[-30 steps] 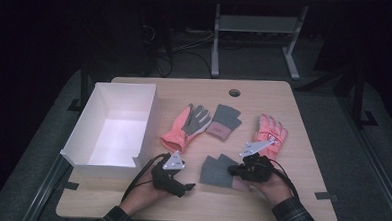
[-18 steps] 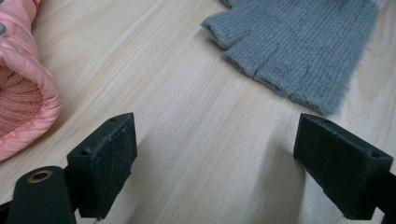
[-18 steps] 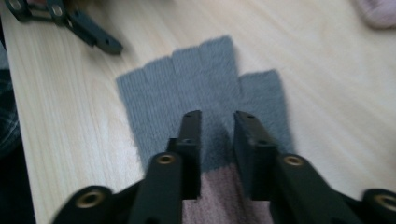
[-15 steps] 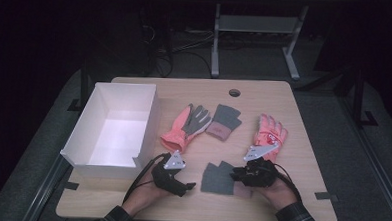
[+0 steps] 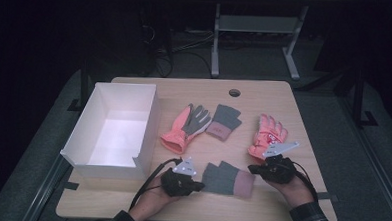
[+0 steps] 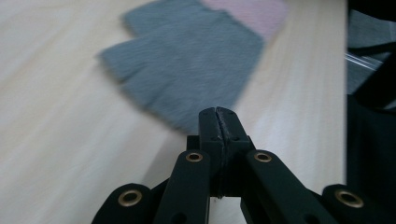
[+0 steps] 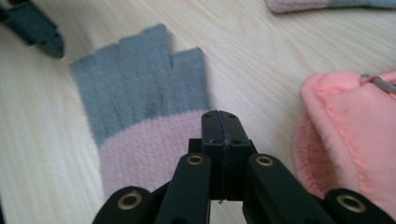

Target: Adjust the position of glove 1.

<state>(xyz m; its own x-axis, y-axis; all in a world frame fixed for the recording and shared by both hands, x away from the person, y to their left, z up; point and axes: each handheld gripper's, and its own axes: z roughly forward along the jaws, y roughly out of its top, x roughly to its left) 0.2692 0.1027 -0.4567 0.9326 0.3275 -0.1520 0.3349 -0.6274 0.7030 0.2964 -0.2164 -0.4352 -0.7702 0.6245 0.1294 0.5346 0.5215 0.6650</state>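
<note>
1. Hard to see: in my left gripper view the grey fingerless glove is smeared with blur, and its pink cuff is cut off by the top edge. In my right gripper view the coral glove runs off the frame at 3 o'clock, and a strip of another glove is clipped along the top.
2. The high view has my forearms coming in from 6 o'clock, sleeves cut off at the bottom edge. My left hand sits low on the counter, the gripper aimed toward 3 o'clock. My right hand mirrors it, aimed toward 9 o'clock.
3. Left gripper: jaws pressed together with nothing between them, tip right at the finger end of the grey glove. I can't tell if it actually touches.
4. Right gripper: jaws also together, empty, tip over the pink cuff edge. Contact is hidden by the jaws in its own view.
5. The glove lies flat near the front edge between both grippers, fingers toward 9 o'clock.
6. Beyond it: the white box at 10 o'clock, a coral-and-grey glove and a second grey fingerless glove around 12.
</note>
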